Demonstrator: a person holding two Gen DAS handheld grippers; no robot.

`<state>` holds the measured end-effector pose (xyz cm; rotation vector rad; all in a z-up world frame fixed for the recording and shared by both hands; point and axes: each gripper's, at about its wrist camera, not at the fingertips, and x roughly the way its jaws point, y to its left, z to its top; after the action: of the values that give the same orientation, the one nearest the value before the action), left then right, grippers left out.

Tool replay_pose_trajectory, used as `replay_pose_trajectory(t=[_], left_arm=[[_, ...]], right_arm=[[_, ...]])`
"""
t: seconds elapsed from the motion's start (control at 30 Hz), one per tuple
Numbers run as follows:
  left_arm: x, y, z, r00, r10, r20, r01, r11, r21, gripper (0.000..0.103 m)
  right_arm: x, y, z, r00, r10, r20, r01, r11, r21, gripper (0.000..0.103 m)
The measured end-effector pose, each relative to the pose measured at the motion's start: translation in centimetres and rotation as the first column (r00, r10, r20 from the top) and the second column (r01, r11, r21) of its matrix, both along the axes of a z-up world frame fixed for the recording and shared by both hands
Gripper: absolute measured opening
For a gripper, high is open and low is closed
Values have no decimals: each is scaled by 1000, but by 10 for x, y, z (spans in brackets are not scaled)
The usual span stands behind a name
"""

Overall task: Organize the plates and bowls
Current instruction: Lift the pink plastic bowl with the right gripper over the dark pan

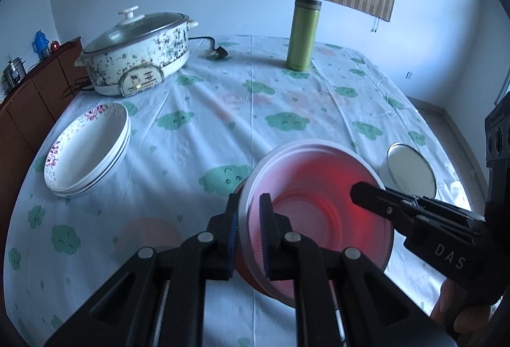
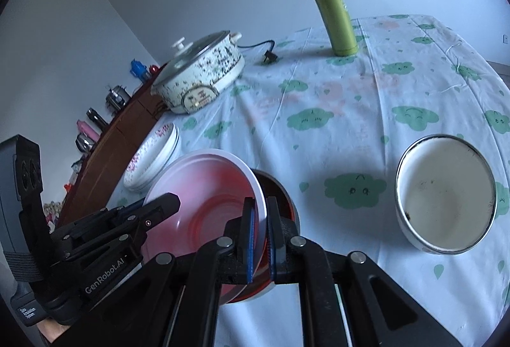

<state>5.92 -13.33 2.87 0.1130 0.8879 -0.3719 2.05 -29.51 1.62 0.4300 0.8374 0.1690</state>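
A white bowl with a red inside [image 1: 318, 203] [image 2: 204, 203] is held over the table by both grippers. My left gripper [image 1: 250, 238] is shut on its left rim; my right gripper [image 2: 258, 238] is shut on its right rim, and shows in the left wrist view [image 1: 369, 191]. A dark bowl [image 2: 280, 197] sits under or behind the red one. A stack of floral white bowls [image 1: 89, 149] [image 2: 153, 155] rests at the table's left. A white enamel bowl [image 2: 446, 194] [image 1: 411, 168] stands at the right.
An electric pot with a glass lid [image 1: 137, 54] [image 2: 200, 73] and its cord stand at the far left. A green thermos [image 1: 302, 31] [image 2: 339, 15] stands at the back. A brown cabinet [image 1: 32, 98] lines the left side. The tablecloth [image 1: 223, 111] has green clouds.
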Motion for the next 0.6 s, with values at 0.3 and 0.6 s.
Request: replay_pose_trajectory(t=[0.3, 0.6], left_arm=[[0, -4, -13, 1000, 3, -14, -3, 1000, 25, 10], [4, -5, -24, 999, 14, -41, -12, 999, 31, 10]], right_arm=[[3, 2, -11, 999, 5, -46, -6, 1000, -25, 8], [4, 5, -15, 998, 8, -61, -11, 999, -50, 8]])
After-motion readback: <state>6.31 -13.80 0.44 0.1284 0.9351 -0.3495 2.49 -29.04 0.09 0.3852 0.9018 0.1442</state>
